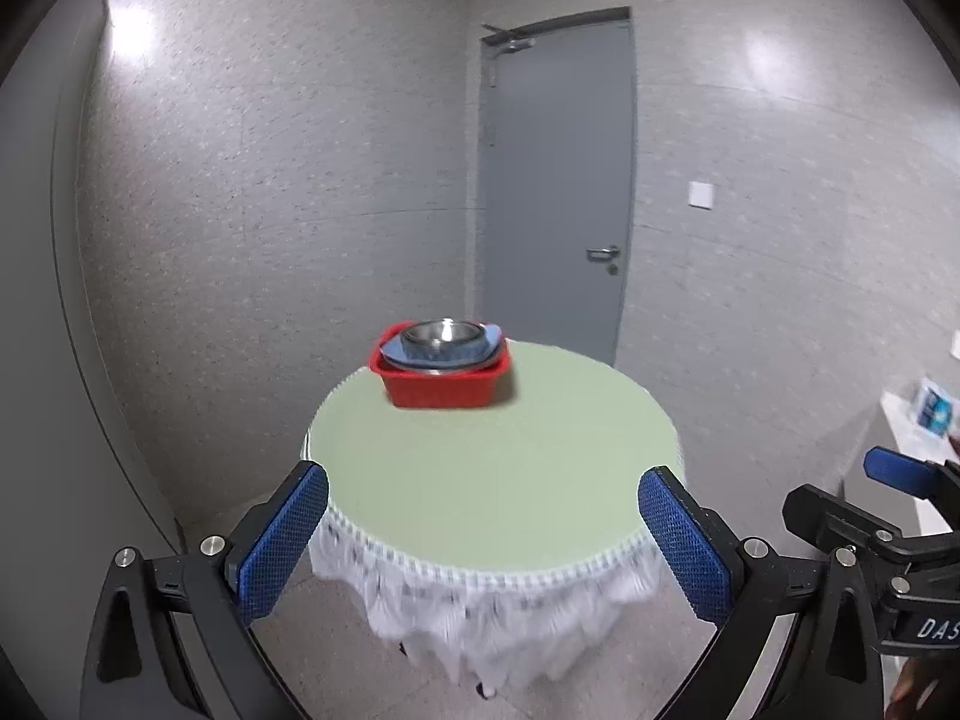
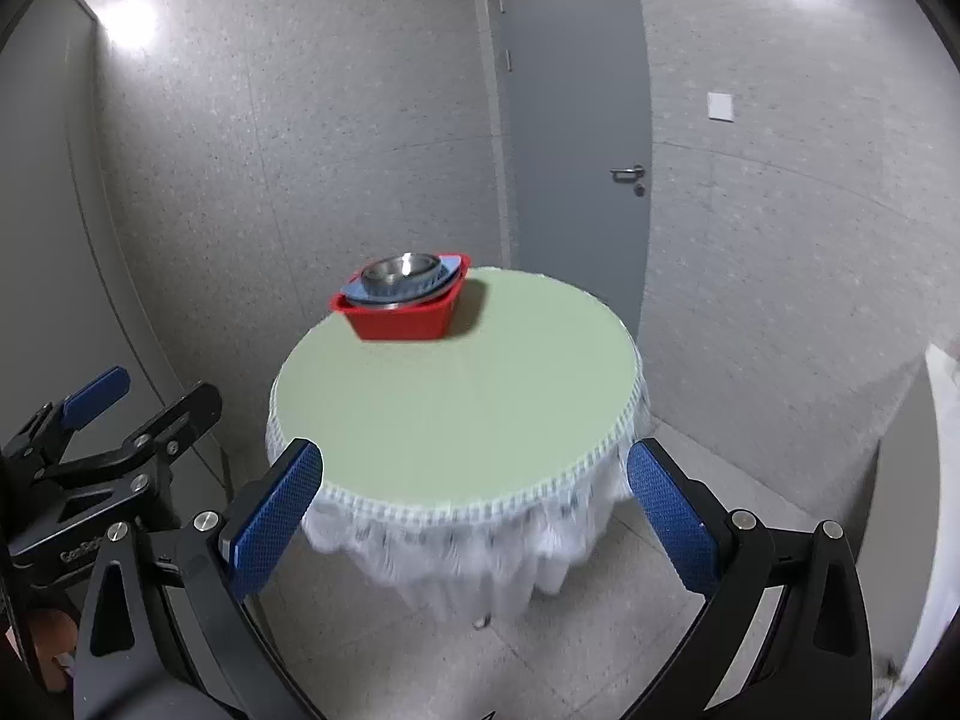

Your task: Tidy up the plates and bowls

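Steel bowl (image 1: 443, 341), nested on a blue plate (image 1: 487, 341) in the red basket (image 1: 443, 391) at the table's (image 1: 480, 480) far edge, looks light, rigid and slick, so pinch its rim with your empty, wide-spread left gripper (image 1: 483, 540) or right gripper (image 2: 474, 519).

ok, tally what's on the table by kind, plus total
Basket: 1, red
Metal bowl: 1, on top of the stack in the basket
Blue plate: 1, under the bowl; more beneath cannot be told
Total: 3 on the table
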`<action>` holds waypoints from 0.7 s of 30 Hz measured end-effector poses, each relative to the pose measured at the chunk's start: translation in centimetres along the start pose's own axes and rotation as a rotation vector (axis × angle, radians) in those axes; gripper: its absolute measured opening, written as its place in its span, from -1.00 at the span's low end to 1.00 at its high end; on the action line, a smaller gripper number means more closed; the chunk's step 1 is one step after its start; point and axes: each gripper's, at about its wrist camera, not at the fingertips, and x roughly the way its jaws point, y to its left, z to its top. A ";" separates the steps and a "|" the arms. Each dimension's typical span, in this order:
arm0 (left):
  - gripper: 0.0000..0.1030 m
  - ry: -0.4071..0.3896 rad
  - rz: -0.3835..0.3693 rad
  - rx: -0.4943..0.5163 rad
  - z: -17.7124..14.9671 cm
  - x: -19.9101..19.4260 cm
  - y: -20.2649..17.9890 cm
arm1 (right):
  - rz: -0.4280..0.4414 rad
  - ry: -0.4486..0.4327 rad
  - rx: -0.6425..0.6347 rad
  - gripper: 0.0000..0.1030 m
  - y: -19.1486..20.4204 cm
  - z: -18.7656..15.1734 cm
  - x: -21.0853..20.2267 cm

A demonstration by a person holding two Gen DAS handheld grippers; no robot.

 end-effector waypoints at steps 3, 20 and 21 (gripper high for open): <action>0.99 0.010 -0.017 0.021 -2.6 -4.5 -0.4 | -0.028 0.007 0.011 1.00 0.9 -3.0 -3.6; 0.99 -0.058 -0.053 0.050 -11.0 -24.2 -3.7 | -0.130 -0.034 0.025 1.00 0.0 -13.5 -18.3; 0.99 -0.074 -0.049 0.052 -11.7 -24.7 -4.2 | -0.133 -0.041 0.019 1.00 -0.2 -13.9 -18.7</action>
